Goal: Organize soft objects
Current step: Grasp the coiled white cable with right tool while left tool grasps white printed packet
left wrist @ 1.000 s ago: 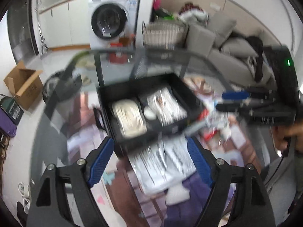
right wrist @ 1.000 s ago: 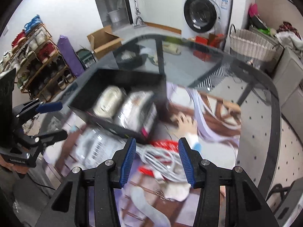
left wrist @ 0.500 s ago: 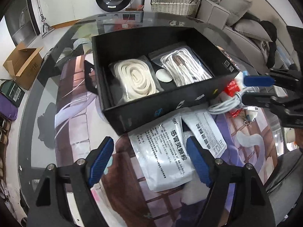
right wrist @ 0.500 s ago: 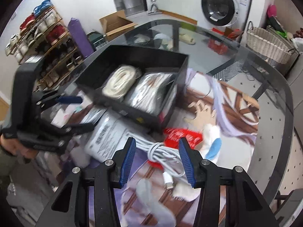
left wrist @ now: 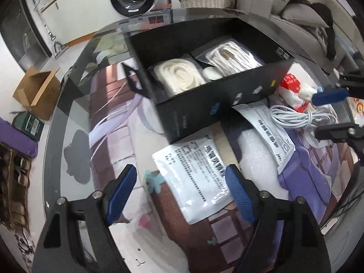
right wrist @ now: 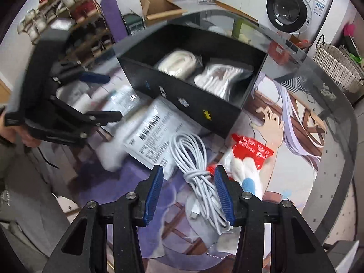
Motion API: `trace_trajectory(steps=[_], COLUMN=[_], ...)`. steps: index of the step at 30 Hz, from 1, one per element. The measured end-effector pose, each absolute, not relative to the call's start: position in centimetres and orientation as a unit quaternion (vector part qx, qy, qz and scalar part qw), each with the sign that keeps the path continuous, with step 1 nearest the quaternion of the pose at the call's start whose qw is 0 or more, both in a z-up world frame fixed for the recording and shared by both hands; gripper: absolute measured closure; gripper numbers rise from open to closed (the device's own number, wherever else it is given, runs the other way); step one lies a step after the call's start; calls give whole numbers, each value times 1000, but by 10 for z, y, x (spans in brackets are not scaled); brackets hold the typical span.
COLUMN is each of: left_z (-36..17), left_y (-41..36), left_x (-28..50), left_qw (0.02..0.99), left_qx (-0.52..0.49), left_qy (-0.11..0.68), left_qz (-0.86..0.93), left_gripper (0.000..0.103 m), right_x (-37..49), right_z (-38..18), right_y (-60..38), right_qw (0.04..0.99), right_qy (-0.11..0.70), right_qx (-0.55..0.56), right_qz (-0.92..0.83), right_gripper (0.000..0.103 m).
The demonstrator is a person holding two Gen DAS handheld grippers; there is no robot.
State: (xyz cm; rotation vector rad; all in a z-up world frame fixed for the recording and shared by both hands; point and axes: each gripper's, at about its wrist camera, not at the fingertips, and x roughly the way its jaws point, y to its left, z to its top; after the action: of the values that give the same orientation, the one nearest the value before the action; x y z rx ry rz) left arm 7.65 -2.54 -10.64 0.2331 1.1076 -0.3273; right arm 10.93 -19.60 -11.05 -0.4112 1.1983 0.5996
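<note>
While both grippers hang over the mess, the left gripper (left wrist: 180, 192) is nearer the white printed pouch (left wrist: 196, 177) by the table's near edge. Its jaws are wide, have just been opening a bit, and the pouch lies between them untouched, long axis running away toward the black box (left wrist: 218, 95). That box already has two bagged rope bundles in it. Over to the right, the right gripper (right wrist: 188, 192) has narrower jaws, empty, straddling the coiled white cable (right wrist: 193, 159). I'd guess the pouch goes first.
</note>
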Motion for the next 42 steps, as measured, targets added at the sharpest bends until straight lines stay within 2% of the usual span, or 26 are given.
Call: trace_trajectory(steps=[7, 17, 19, 21, 23, 25, 28, 30, 36, 40, 42], left_z=[-115, -116, -116, -116, -114, -111, -110, -111, -116, -114, -112], left_y=[-37, -30, -33, -36, -41, -42, -37, -32, -27, -24, -26], left_x=[83, 79, 79, 77, 72, 70, 73, 76, 72, 73, 73], left_qw=[833, 827, 827, 821, 819, 816, 816, 816, 813, 813, 815], left_qx=[147, 147, 142, 127, 132, 131, 124, 127, 113, 94, 90], left_qy=[515, 526, 525, 530, 527, 527, 533, 539, 550, 549, 547], left_qz=[-138, -132, -140, -168, -186, -197, -186, -166, -155, -168, -167], left_gripper=[20, 21, 26, 42, 52, 53, 51, 29, 25, 40, 52], right_x=[99, 96, 97, 99, 103, 109, 107, 105, 104, 96, 93], right_z=[-118, -137, -140, -143, -144, -145, -150, -150, -148, -150, -150], right_y=[-190, -182, -177, -176, -178, -184, -186, -183, -182, -176, -174], right_qw=[724, 729, 733, 735, 737, 742, 741, 738, 739, 740, 739], right_qy=[587, 587, 579, 576, 579, 576, 582, 583, 577, 571, 566], right_qx=[-144, -197, -214, -223, -227, -232, -215, -214, -226, -229, -233], right_qz=[332, 292, 286, 278, 267, 251, 255, 264, 264, 273, 281], right_gripper=[55, 55, 55, 55, 55, 55, 55, 55, 55, 59, 79])
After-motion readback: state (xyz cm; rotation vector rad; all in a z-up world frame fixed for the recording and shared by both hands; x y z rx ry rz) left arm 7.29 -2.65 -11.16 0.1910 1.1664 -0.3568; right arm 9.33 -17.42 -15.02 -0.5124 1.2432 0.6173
